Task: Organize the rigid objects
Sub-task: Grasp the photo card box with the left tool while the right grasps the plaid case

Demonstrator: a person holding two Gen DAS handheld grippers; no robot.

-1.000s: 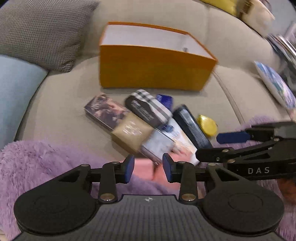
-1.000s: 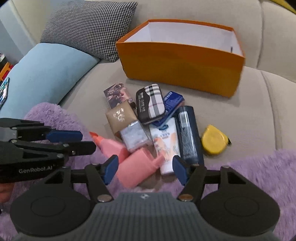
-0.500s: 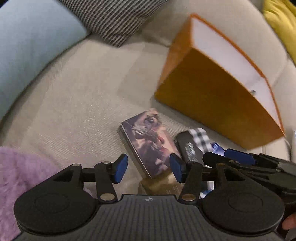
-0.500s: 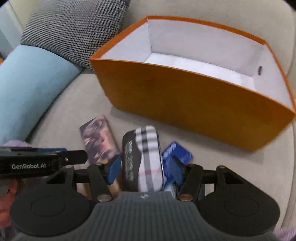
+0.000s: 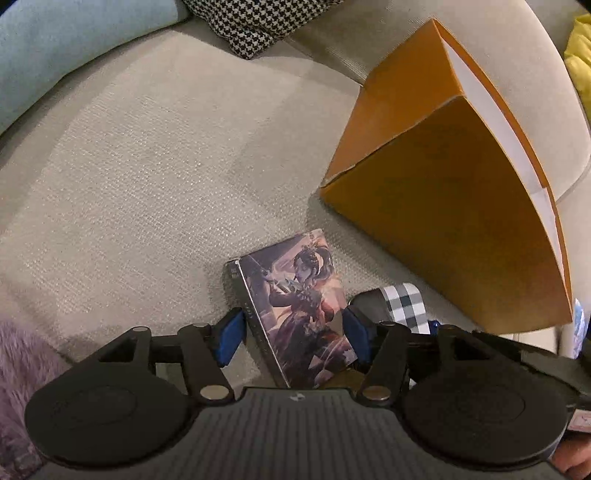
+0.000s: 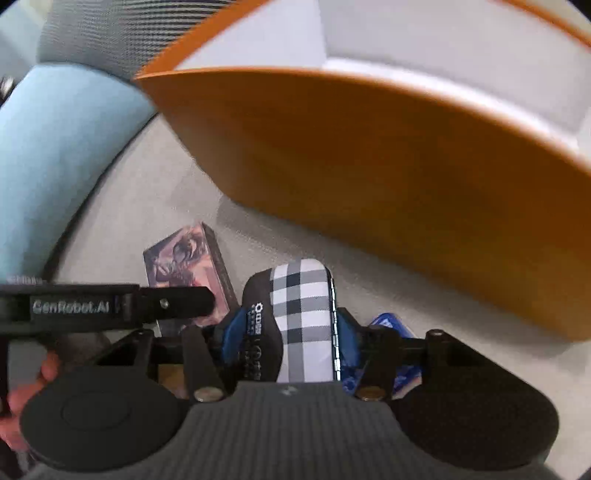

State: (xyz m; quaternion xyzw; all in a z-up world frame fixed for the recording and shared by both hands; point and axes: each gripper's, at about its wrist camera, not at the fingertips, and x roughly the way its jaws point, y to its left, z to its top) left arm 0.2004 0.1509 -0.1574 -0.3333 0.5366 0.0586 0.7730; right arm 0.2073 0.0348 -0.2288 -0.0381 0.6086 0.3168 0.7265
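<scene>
The left gripper [image 5: 293, 334] points steeply down at the beige sofa seat [image 5: 147, 184], its jaws spread and opening, with the illustrated card box [image 5: 295, 306] lying flat between the two blue pads. The left pad stands just clear of the box's dark spine; the right pad sits right at the box's other long edge, and whether it touches is hard to tell.

The right gripper [image 6: 290, 338], just to the right of it, straddles the plaid-and-black case [image 6: 295, 317], jaws closing. Both blue pads [image 6: 232, 338] are at the case's sides (the view is blurred, so firm contact cannot be confirmed). The case lies on the seat with its rounded far end towards the orange box [image 6: 369, 166], which stands open-topped on the far right of the cushion, its white inside showing. A blue packet [image 6: 388, 325] peeks out from under the right side of the case.

From the right wrist view, the left gripper's black arm crosses over the near end of the card box. A light blue cushion [image 5: 74, 37] and a houndstooth pillow [image 5: 258, 22] lie far left; a purple fuzzy blanket [image 5: 22, 362] covers the near left corner.
</scene>
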